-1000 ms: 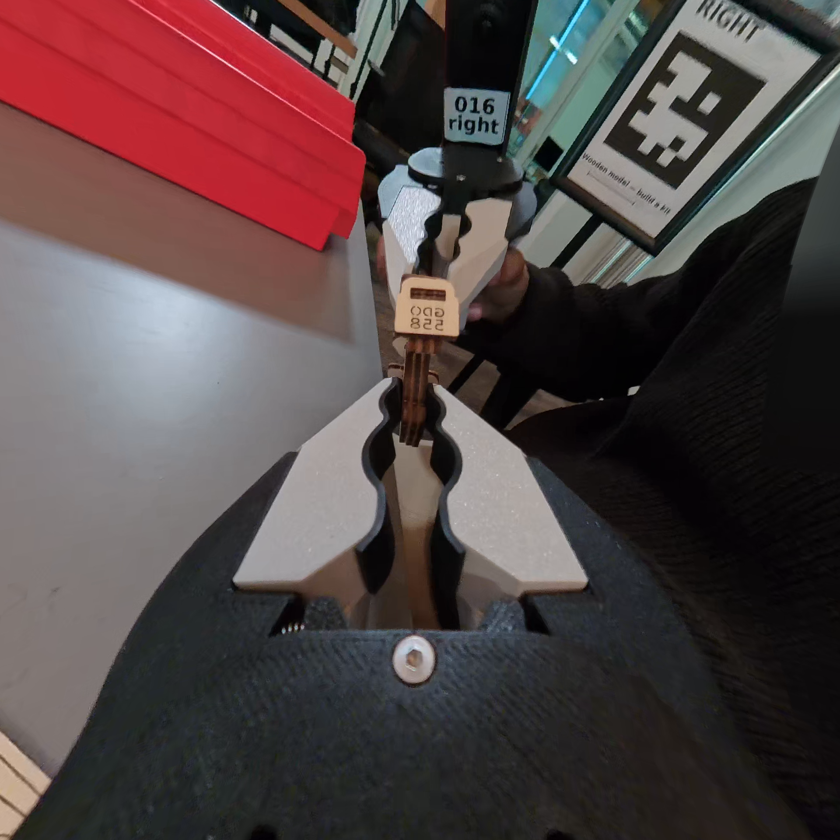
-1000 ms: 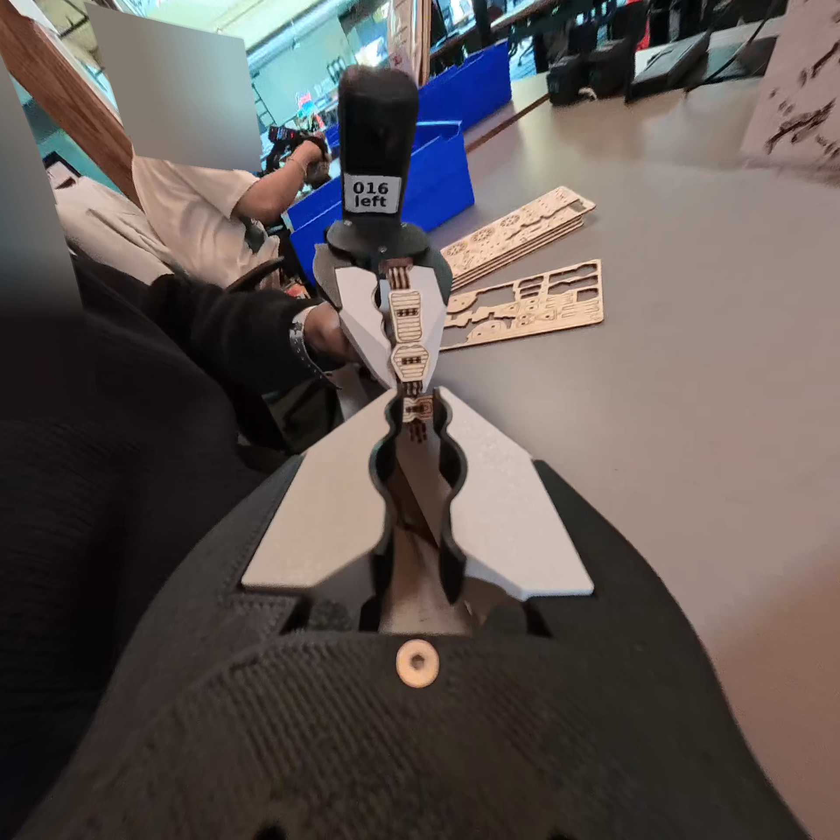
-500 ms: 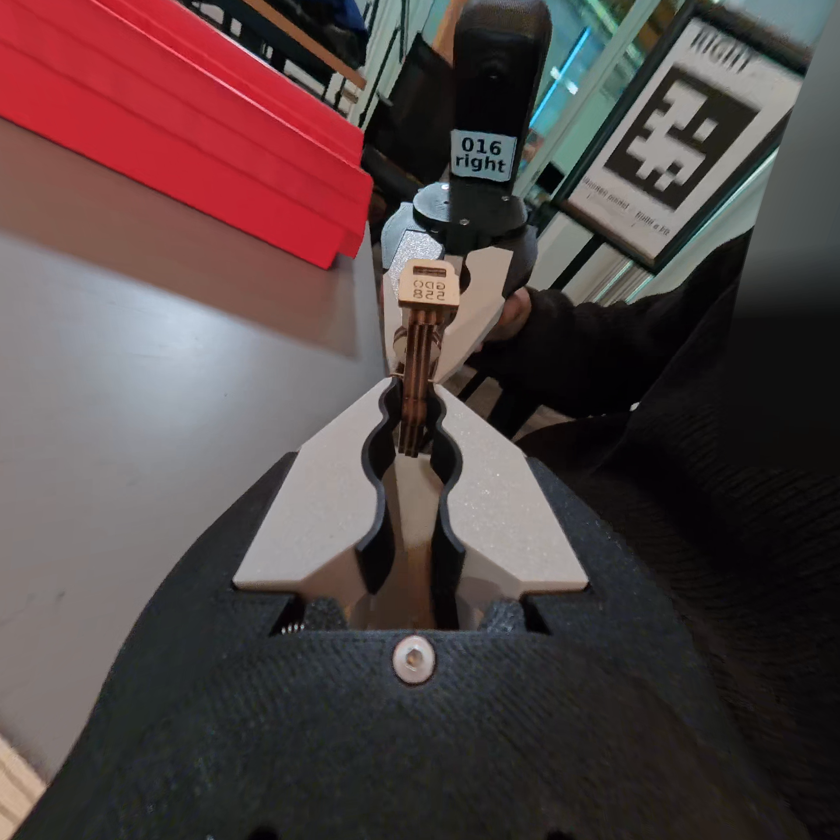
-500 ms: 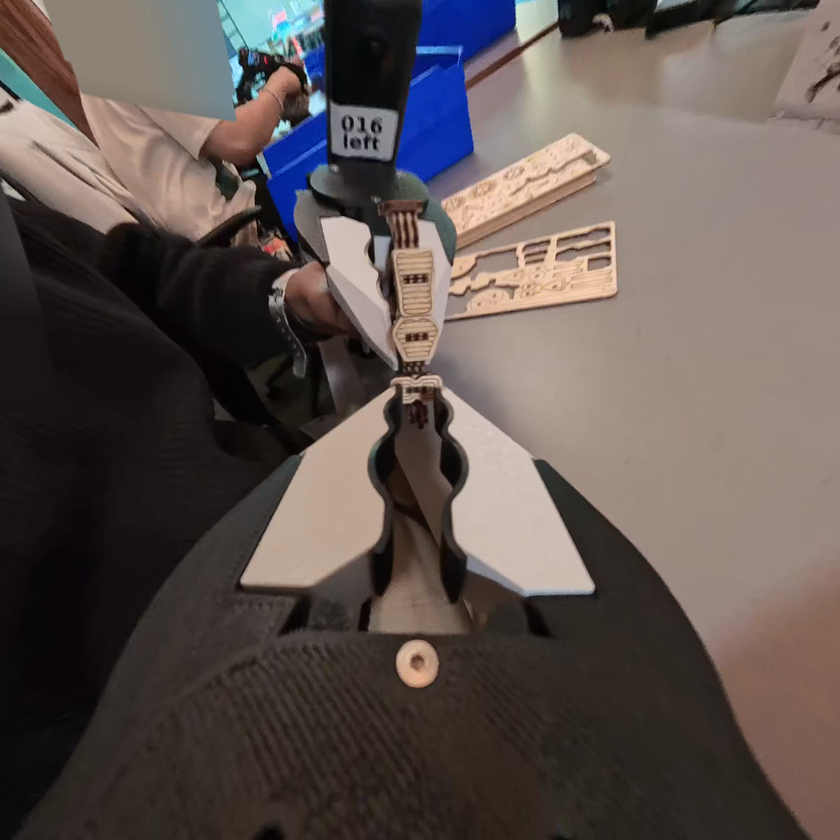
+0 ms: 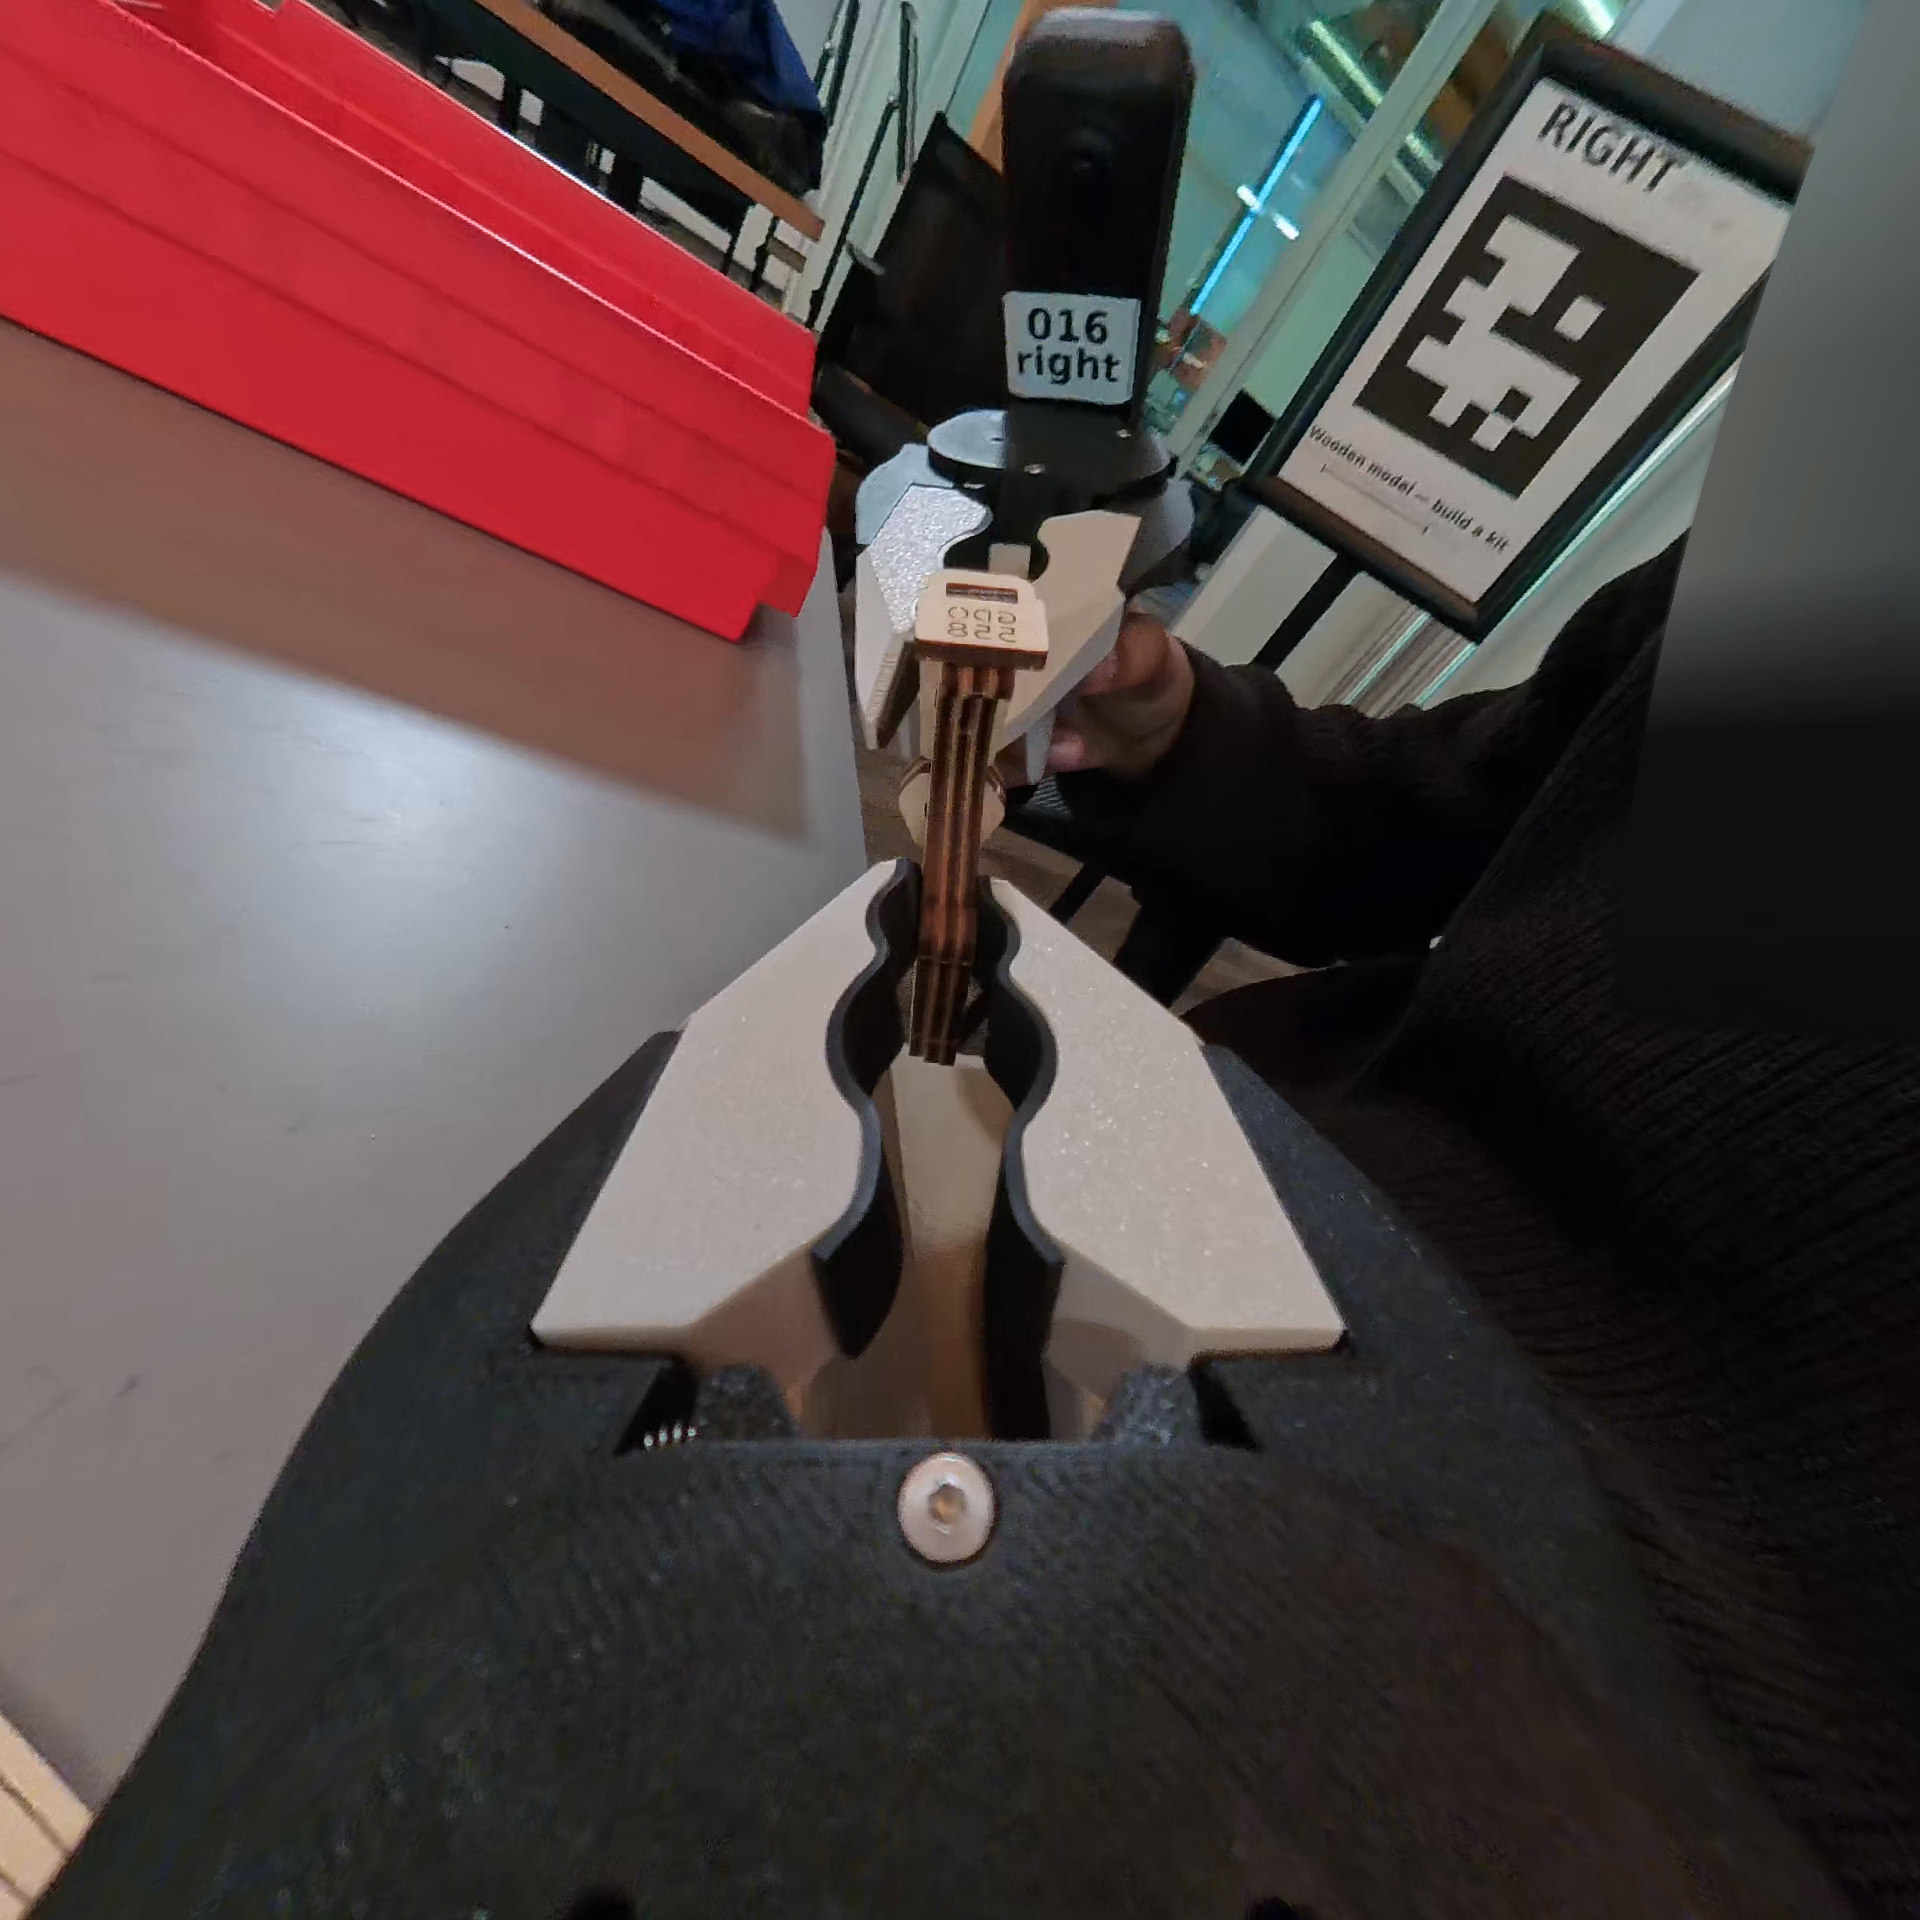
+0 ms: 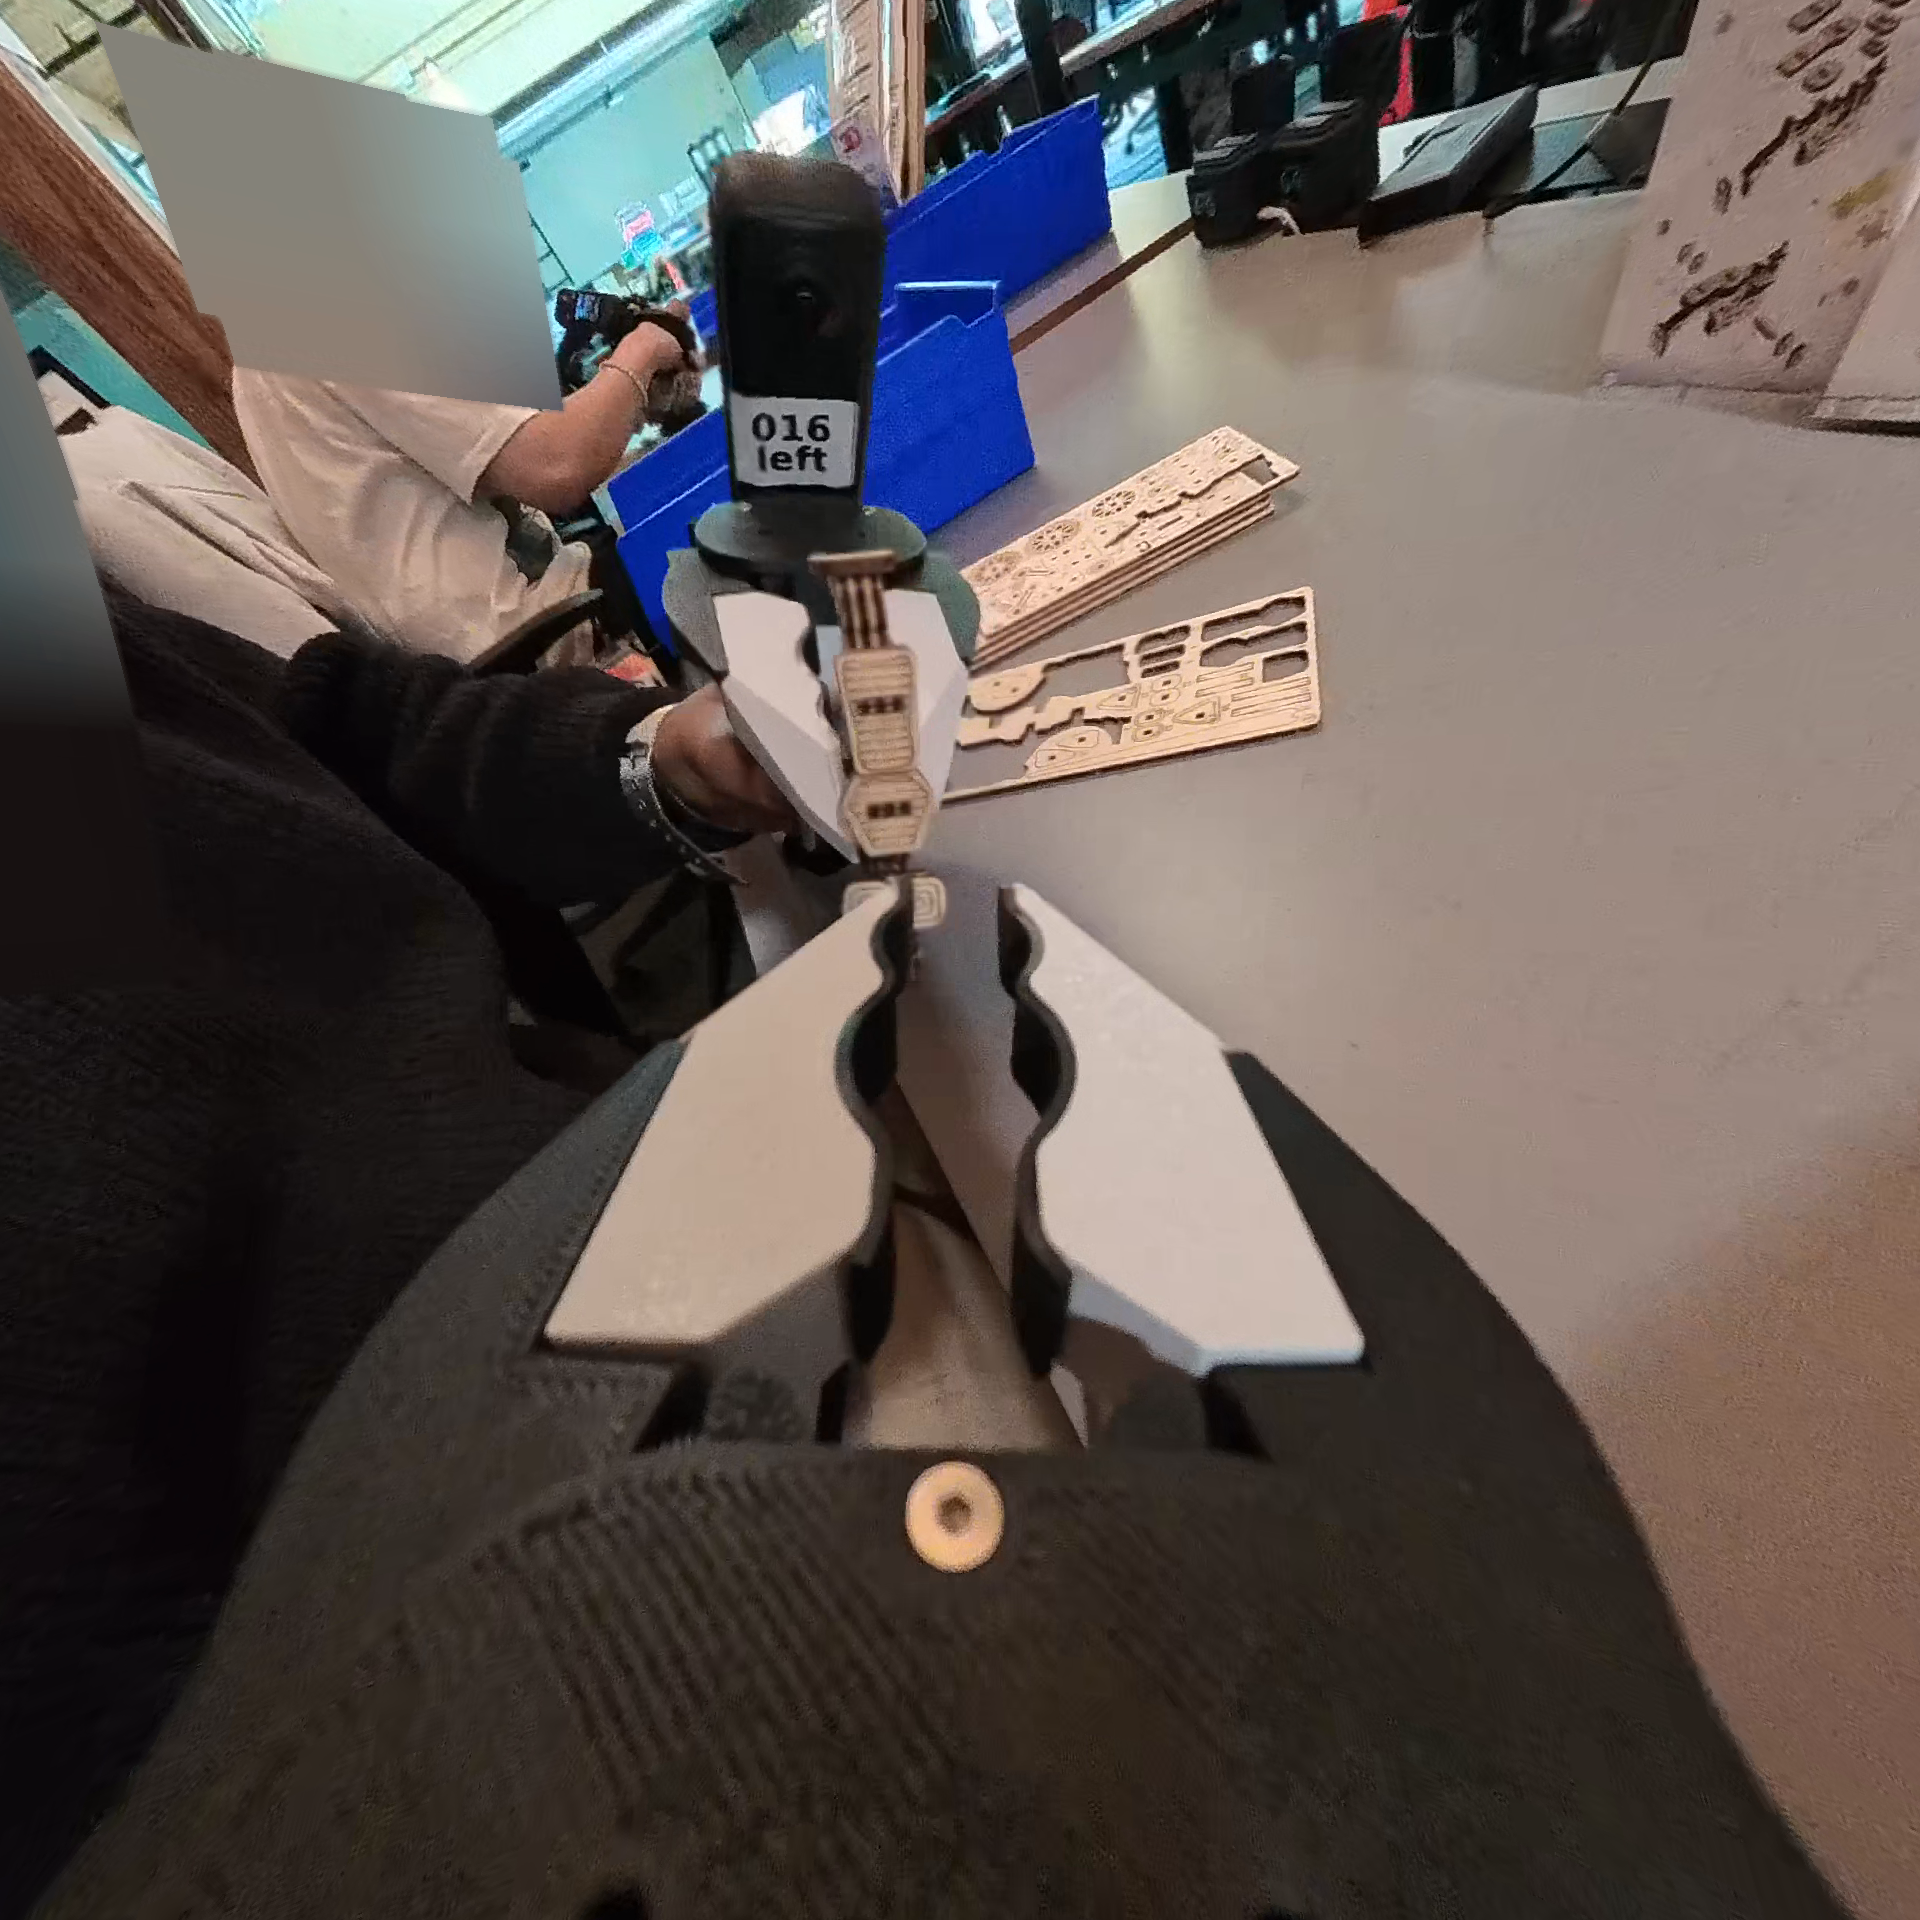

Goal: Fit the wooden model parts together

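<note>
My left gripper [image 5: 940,894] is shut on a long layered wooden model strip [image 5: 951,831] and holds it upright in the air beside the table edge. The strip ends in a flat engraved head [image 5: 982,629]. In the right wrist view the left gripper [image 6: 888,831] and the strip's engraved face [image 6: 878,717] face me. My right gripper [image 6: 948,906] is open, its jaws a finger-width apart. A small wooden piece [image 6: 928,902] sits at the strip's near end, close against my left-hand finger [image 6: 769,1122]. Whether it touches the finger I cannot tell. The right gripper also shows in the left wrist view [image 5: 958,750].
Stacked red boxes [image 5: 416,364] lie on the grey table [image 5: 312,935]. A cut-out wooden sheet [image 6: 1143,696], a stack of sheets [image 6: 1132,540] and blue bins [image 6: 935,416] lie farther off. A framed marker sign [image 5: 1507,343] stands behind. A person in a white shirt [image 6: 395,488] sits nearby. The grippers are tip to tip, or close to it.
My right gripper's jaws have opened and let go of the small wooden piece at the strip's end. The left gripper keeps its hold on the strip.
</note>
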{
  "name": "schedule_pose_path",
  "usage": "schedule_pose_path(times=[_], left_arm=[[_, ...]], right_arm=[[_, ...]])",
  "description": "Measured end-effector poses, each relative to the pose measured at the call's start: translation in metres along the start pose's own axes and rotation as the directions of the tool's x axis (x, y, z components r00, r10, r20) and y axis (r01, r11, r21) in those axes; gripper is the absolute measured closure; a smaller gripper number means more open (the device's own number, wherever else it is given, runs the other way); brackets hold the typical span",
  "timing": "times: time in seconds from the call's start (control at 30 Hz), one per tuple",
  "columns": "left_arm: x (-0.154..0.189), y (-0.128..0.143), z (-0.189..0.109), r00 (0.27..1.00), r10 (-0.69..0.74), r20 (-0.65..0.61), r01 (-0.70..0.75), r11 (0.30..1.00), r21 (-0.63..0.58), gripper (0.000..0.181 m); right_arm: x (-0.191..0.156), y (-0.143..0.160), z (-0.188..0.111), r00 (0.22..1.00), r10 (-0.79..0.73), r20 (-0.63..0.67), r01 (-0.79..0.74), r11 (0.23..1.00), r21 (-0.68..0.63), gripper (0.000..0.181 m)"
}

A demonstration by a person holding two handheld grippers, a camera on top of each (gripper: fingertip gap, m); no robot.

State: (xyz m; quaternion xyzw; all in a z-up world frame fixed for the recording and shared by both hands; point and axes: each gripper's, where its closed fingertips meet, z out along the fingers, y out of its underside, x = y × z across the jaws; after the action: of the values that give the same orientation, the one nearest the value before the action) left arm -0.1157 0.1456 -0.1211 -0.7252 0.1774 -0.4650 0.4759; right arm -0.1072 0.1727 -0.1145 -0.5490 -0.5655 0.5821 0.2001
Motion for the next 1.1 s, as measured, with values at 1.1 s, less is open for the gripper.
schedule_pose_path(times=[1.1], left_arm=[[0.011, -0.023, -0.009, 0.913, -0.243, -0.326, 0.316, 0.929, 0.191, 0.150]], right_arm=[[-0.043, -0.006, 0.018, 0.876, 0.224, 0.426, -0.292, 0.951, 0.098, 0.180]])
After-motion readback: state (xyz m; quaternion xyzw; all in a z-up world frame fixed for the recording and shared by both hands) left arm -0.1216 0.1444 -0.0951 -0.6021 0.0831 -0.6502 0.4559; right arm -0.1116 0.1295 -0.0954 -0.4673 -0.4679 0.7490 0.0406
